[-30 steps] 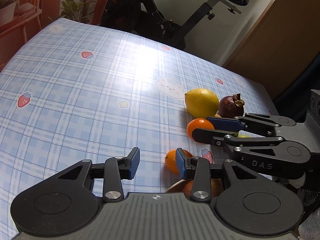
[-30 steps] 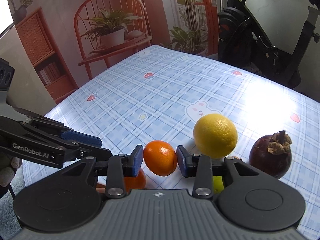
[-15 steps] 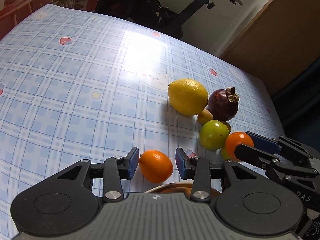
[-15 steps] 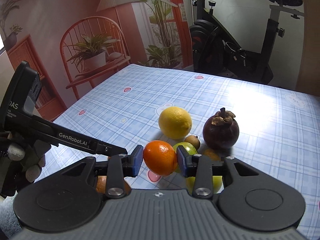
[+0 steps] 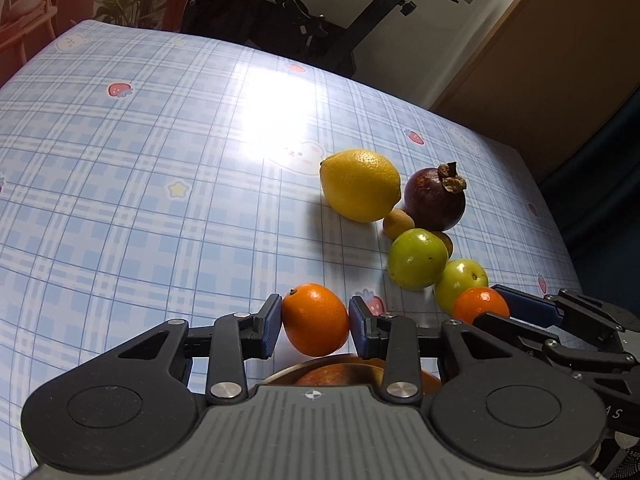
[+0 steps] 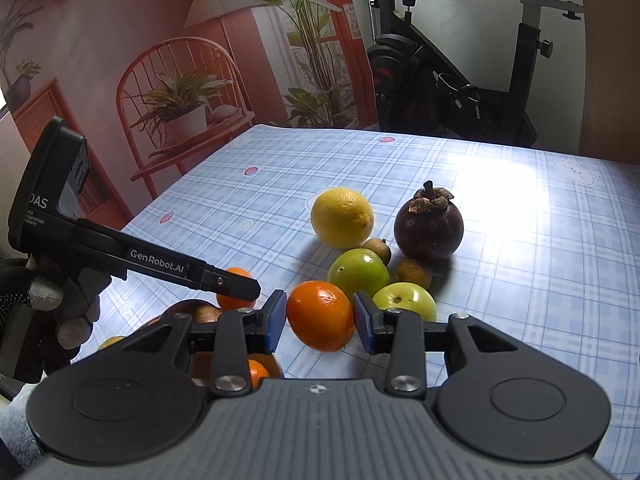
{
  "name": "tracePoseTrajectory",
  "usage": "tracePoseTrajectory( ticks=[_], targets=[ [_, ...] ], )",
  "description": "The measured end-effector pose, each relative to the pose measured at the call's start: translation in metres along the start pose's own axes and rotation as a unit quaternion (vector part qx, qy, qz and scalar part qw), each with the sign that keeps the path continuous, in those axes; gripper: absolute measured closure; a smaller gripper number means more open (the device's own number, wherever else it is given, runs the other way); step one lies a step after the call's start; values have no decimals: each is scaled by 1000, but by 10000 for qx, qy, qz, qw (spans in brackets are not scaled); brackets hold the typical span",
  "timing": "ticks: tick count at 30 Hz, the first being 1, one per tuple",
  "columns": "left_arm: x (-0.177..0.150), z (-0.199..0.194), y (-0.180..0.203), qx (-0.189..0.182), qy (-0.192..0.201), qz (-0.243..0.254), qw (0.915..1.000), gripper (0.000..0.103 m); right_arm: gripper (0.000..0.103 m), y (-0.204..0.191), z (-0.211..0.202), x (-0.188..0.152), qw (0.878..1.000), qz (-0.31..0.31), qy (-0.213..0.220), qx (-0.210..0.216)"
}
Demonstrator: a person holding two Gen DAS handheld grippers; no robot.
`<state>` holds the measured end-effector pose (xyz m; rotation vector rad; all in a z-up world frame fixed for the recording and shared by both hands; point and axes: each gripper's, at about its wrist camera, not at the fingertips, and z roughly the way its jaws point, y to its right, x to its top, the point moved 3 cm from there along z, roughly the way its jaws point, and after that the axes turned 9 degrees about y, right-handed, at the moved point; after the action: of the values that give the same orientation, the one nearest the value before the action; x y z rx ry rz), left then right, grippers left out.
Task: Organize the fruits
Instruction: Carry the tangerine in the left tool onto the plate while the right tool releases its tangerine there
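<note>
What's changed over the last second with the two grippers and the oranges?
The left gripper moved onto its orange and closed on it. The right gripper carried its orange back from the pile. The lemon and mangosteen stayed put.

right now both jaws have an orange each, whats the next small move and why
Probably lower the left gripper a little and release its orange into the bowl just beneath it. That orange hangs right above the bowl's rim, where an apple already lies, while the right gripper holds its orange over the tablecloth.
</note>
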<state>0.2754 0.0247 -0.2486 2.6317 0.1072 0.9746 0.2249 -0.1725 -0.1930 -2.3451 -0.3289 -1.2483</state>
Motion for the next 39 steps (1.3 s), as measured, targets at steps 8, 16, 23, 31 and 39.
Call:
tracePoseTrajectory(
  ticks=[8,16,23,31,39],
  targets=[
    [5,-52,20,-140,417,378,9983,65,64,-11,-20,-5,10000,-7,58,12],
    [-26,-93,37,-394,298,591,9970,65,64,-36,-35,-23,9998,-184,-47,59],
    [-59,-94,41,-417,37,708,9966,65,64,-55,-34,-44,9981,-540,-287,41],
    [-71,-79,35,-349,-229,661,9969,65,64,-59,-25,-52,9952,-896,-398,57],
    [-72,-61,30,-273,-385,504,9976,65,64,-62,-10,-62,9890,-1380,-526,24]
  ],
)
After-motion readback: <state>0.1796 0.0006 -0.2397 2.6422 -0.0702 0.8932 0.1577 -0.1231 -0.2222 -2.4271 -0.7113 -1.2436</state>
